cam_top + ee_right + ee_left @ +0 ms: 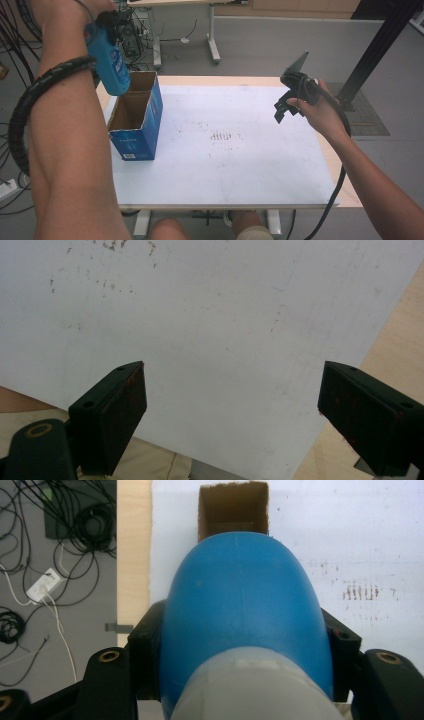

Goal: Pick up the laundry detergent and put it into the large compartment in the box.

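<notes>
Left tongs [111,37] are gripping a blue bottle [111,65] above the box [136,122] at nine o'clock; right tongs [286,107] are hovering open over the tabletop [225,170] at three.

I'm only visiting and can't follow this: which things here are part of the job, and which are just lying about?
Part of the job:
- blue plastic bottle, clamped in the left gripper
- open blue cardboard box below it

Just lying about:
- black cables on the floor
- right gripper, open and idle
</notes>
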`<state>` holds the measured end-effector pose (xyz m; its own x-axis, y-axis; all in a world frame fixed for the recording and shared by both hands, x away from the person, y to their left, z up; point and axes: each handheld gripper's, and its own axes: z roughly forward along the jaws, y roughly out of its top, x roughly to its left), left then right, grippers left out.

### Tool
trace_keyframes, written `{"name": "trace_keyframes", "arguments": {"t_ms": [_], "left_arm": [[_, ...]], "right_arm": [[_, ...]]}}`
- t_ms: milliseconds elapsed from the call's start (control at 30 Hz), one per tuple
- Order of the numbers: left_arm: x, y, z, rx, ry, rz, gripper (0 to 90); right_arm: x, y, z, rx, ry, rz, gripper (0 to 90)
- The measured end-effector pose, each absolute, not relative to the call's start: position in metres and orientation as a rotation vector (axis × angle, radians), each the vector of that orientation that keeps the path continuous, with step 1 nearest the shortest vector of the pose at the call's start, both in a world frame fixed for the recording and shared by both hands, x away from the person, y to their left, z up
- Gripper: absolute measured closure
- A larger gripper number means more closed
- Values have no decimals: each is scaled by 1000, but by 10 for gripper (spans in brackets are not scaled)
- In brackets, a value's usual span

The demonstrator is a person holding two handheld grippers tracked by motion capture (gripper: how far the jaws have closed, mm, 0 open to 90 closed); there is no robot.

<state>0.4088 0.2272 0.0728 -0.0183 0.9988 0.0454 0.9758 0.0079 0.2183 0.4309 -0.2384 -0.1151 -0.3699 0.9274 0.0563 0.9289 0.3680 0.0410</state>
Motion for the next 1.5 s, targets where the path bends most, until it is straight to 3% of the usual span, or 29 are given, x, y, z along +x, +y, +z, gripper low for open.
{"name": "trace_keyframes", "arguments": {"t_ms": [1500], "left_arm": [[428, 234, -53, 2157, 2158, 198, 379]], "right_arm": [[430, -234, -131, -1739, -2572, -82, 113]]}}
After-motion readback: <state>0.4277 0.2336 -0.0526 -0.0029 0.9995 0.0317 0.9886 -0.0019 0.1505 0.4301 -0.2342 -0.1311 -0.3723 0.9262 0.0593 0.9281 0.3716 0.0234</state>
